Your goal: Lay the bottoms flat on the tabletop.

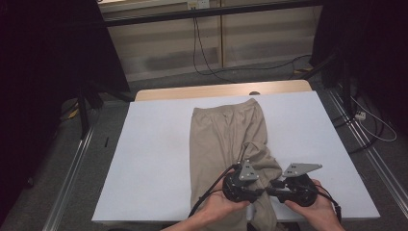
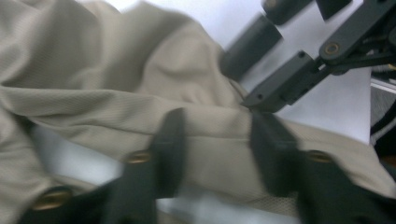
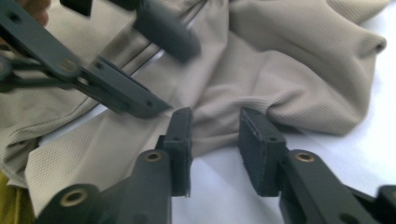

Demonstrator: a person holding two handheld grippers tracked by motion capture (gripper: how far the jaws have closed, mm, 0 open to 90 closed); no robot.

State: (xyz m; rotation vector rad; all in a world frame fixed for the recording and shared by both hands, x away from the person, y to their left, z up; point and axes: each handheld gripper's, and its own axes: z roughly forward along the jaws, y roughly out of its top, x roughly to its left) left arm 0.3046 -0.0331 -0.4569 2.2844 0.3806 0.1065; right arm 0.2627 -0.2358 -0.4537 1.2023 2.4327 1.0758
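Observation:
Beige trousers (image 1: 226, 134) lie lengthwise down the middle of the white table (image 1: 154, 154), bunched into folds near the front edge. Both grippers are held there, tips facing each other over the crumpled fabric. My left gripper (image 1: 260, 191) is open in the left gripper view (image 2: 217, 149), its jaws spread over a fold of the trousers (image 2: 116, 84). My right gripper (image 1: 273, 189) is open too (image 3: 215, 140), with a fabric edge of the trousers (image 3: 299, 74) reaching between its jaws. Each gripper view shows the other gripper's jaws close by, also apart.
A wooden table edge (image 1: 216, 90) shows behind the white surface. Cables (image 1: 207, 62) run over the floor beyond it. Dark stands (image 1: 84, 106) and a metal rail (image 1: 72, 163) flank the left side, and more cables (image 1: 370, 125) lie at the right.

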